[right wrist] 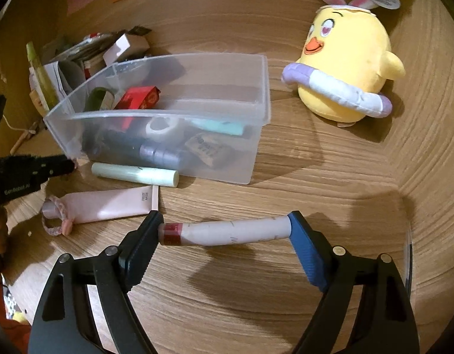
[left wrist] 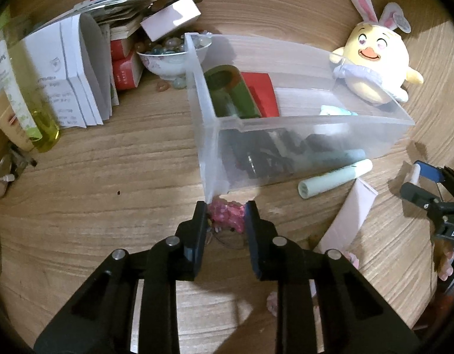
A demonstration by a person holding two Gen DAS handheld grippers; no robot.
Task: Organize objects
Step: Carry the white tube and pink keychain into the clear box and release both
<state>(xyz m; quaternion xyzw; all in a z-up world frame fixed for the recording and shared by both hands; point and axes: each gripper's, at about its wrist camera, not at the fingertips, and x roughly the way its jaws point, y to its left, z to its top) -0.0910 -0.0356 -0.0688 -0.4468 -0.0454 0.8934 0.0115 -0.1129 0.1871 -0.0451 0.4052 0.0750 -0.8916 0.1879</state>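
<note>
The white tube (right wrist: 227,232) with the red band lies crosswise at the bottom centre of the right wrist view, its long axis running left to right between your right gripper (right wrist: 227,230) fingers, which are clamped on its two ends, so you hold it lengthwise, not across its waist. The clear bin (right wrist: 256,112) sits ahead and a little left, in the upper middle of that frame, with the tube's long axis roughly parallel to the bin's near wall. Your right hand is the one that matters for this tube; it looks level and low over the table (right wrist: 315,177). Your left gripper (left wrist: 225,218) is closed on a pink beaded thing (left wrist: 227,215) just beside the bin's near corner, in the lower centre of the left wrist view.
</note>
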